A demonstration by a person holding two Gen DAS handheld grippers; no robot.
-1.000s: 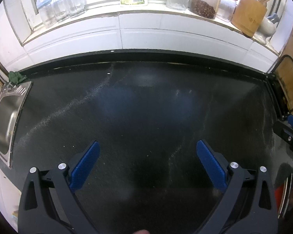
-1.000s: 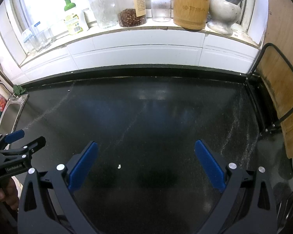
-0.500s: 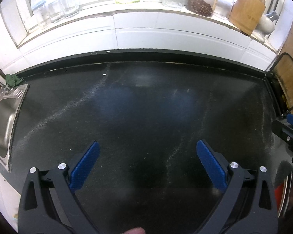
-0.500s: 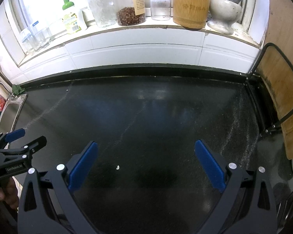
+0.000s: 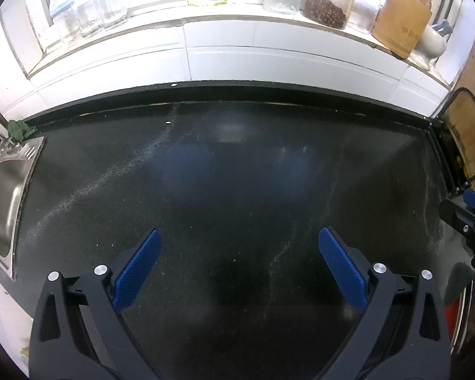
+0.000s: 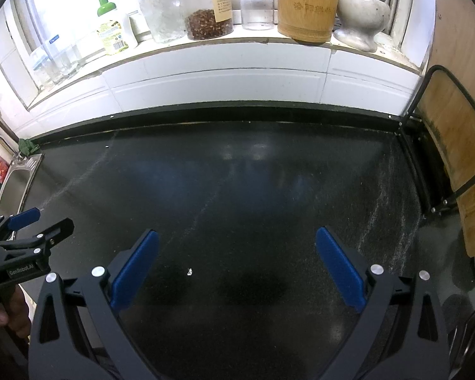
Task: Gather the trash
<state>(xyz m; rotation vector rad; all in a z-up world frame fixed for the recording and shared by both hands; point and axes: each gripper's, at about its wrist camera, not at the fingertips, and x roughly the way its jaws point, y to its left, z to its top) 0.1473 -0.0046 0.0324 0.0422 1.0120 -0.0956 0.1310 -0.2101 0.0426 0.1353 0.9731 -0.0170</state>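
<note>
Both claws are seen spread wide and empty above a dark countertop (image 6: 269, 174). The right gripper (image 6: 237, 262) frames a tiny pale scrap (image 6: 189, 272), lying on the stone just inside its left finger. The left gripper (image 5: 239, 266) hangs near the right one. Compared with a second ago, the view has barely shifted: a slight drift only, nothing grasped, so collection is judged not yet begun. The scrap appears small, light and whitish; a second pale fleck (image 5: 168, 122) is seen near the back edge.
</note>
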